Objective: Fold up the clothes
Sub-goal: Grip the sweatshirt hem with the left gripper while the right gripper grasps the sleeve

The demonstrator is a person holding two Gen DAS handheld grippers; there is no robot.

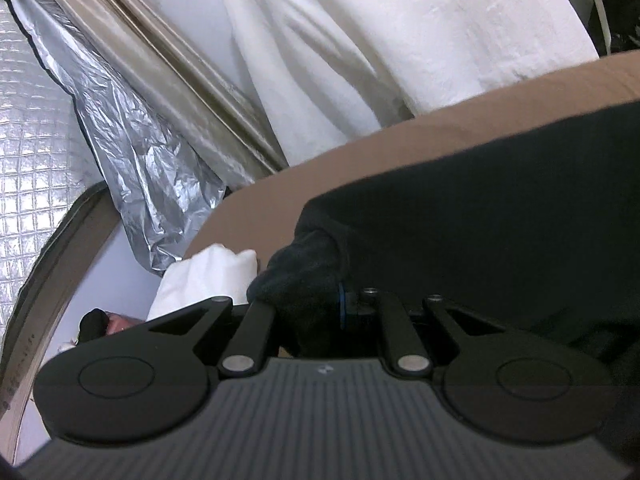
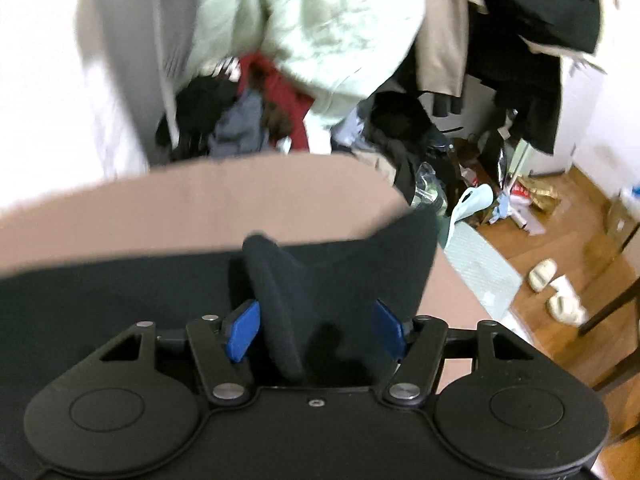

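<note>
Dark garment (image 2: 280,304) ridge between spread right hand-held gripper (image 2: 316,330); left hand-held gripper (image 1: 316,300) clamped on it.

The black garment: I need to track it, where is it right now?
The black garment lies on the brown surface. In the right wrist view a raised fold stands between the open right tool; the left tool pinches another bunch.

Left gripper (image 1: 316,300): fingers drawn close, pinched on dark fabric. Right gripper (image 2: 316,330): blue pads (image 2: 242,332) spread apart, jaws parted.
</note>
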